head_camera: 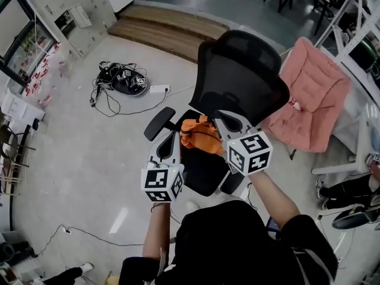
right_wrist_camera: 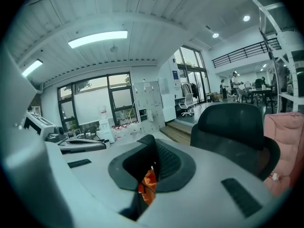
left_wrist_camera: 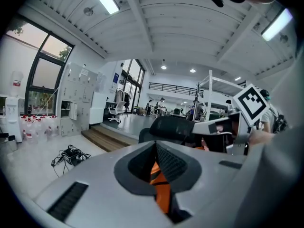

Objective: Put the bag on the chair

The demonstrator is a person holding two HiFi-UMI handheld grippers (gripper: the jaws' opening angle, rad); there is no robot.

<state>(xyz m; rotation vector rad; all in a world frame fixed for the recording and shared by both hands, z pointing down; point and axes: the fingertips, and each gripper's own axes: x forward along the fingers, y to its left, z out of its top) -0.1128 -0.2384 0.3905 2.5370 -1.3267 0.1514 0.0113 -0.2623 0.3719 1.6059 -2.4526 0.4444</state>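
Observation:
An orange bag (head_camera: 199, 134) hangs bunched just over the seat (head_camera: 205, 170) of a black mesh-backed office chair (head_camera: 240, 70). Whether it rests on the seat I cannot tell. My left gripper (head_camera: 173, 138) holds the bag's left side, shut on it. My right gripper (head_camera: 221, 120) is shut on the bag's right side, close to the chair's backrest. In the left gripper view orange fabric (left_wrist_camera: 160, 186) is pinched between the jaws of the left gripper (left_wrist_camera: 156, 161), with the chair's back (left_wrist_camera: 168, 127) beyond. In the right gripper view the bag (right_wrist_camera: 148, 188) shows in the right gripper (right_wrist_camera: 152, 164).
A pink padded chair (head_camera: 312, 94) stands right of the black chair, next to a white metal frame (head_camera: 362, 141). A bundle of cables and gear (head_camera: 122, 81) lies on the floor at the back left. A wooden step (head_camera: 169, 28) runs behind. Someone's shoes (head_camera: 350, 190) are at far right.

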